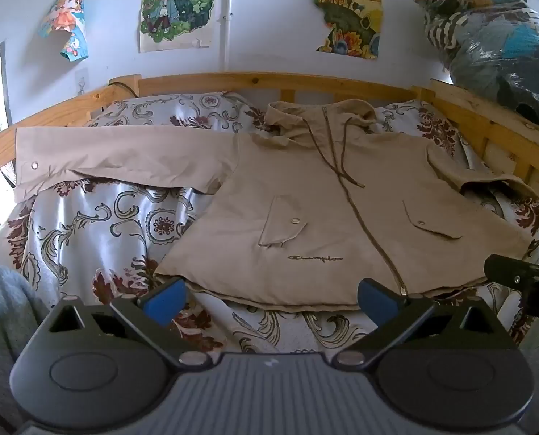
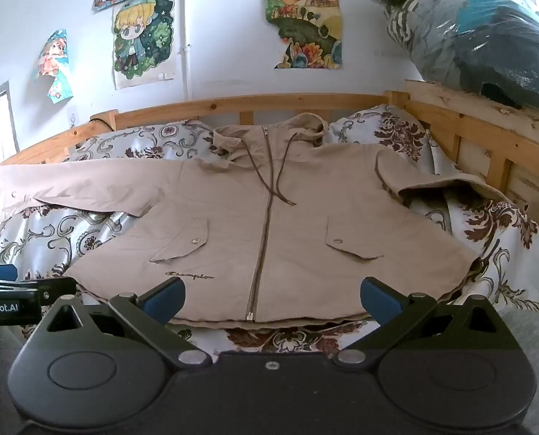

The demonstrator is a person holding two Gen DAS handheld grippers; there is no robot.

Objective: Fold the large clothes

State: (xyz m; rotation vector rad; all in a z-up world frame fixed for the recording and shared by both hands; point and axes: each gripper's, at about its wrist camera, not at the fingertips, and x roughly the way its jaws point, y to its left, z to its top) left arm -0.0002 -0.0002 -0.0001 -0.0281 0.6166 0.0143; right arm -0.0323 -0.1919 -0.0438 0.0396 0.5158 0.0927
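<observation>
A tan hooded zip jacket [image 1: 327,214] lies face up and spread flat on the bed, hood toward the headboard, hem toward me. It also shows in the right wrist view [image 2: 269,232]. Its left sleeve [image 1: 117,156] stretches straight out to the left; the right sleeve [image 2: 447,183] drapes toward the right rail. My left gripper [image 1: 271,295] is open and empty, just above the hem's left half. My right gripper [image 2: 271,295] is open and empty, in front of the hem's middle near the zipper end [image 2: 249,314].
A floral bedspread [image 1: 99,232] covers the bed inside a wooden frame [image 1: 269,81]. Pillows [image 2: 385,130] lie by the headboard. A plastic bag of clothes [image 2: 479,32] sits on the right rail. Posters hang on the wall.
</observation>
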